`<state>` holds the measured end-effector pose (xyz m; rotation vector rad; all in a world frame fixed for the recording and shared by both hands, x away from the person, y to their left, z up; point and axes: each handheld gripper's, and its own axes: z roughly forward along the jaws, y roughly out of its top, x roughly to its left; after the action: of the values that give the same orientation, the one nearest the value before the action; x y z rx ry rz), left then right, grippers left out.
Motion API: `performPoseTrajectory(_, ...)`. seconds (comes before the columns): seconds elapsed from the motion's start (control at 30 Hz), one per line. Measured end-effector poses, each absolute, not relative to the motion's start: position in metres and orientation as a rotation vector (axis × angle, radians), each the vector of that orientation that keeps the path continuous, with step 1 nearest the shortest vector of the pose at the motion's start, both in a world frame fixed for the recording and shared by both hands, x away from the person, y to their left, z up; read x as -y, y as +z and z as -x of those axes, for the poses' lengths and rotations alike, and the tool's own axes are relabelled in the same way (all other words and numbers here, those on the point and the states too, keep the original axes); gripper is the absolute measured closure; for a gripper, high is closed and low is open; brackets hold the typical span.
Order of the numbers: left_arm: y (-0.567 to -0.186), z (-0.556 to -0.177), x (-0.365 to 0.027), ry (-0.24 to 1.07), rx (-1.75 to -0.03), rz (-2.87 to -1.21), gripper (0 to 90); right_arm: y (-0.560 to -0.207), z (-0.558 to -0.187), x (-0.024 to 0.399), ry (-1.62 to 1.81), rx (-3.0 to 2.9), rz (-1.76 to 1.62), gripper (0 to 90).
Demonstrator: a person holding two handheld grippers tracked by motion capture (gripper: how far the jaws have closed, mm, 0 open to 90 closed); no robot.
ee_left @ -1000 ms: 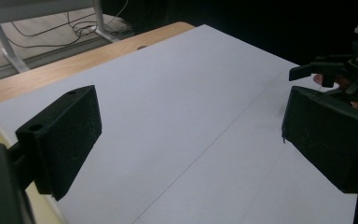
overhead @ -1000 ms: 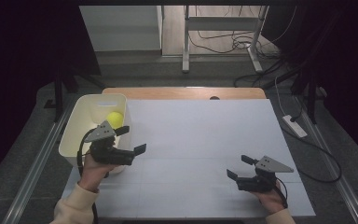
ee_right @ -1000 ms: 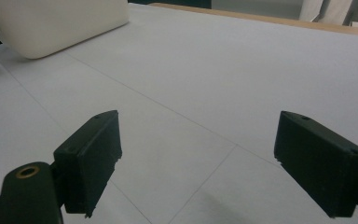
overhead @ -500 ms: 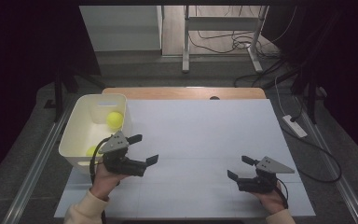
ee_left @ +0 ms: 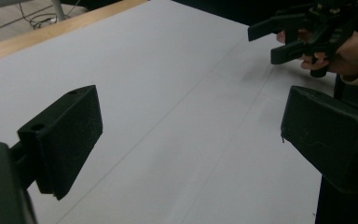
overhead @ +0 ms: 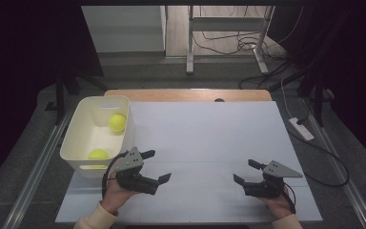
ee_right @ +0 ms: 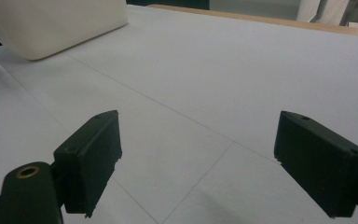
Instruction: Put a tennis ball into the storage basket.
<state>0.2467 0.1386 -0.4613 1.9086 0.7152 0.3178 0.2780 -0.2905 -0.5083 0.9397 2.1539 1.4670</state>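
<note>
Resting low over the white worktop (overhead: 209, 143) with jaws apart and empty, the left claw (overhead: 153, 167) and right claw (overhead: 244, 172) sit idle, since both tennis balls (overhead: 117, 122) lie in the cream bin (overhead: 76, 143) at the worktop's left edge.

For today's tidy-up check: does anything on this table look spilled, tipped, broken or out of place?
Nothing stands out. The white tub sits upright at the table's left edge with both yellow balls inside, and the white sheet lies flat.

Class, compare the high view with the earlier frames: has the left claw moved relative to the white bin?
Yes. The left claw has drawn back from over the white bin, toward the person and rightward, and now sits open over the table beside it.
</note>
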Motion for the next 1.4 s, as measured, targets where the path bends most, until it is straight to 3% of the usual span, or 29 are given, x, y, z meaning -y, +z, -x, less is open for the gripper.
performPoseTrajectory(0.53, -0.504, -0.239, -0.154, 0.283, -0.787, -1.962, 6.3, -0.511, -0.276, 0.291, 1.464, -2.17, -0.932, 14.8)
performPoseTrajectory(1.4, -0.519, -0.231, -0.178, 0.297, -0.849, -1.921, 6.2, -0.512, -0.268, 0.296, 1.481, -2.218, -0.884, 14.5)
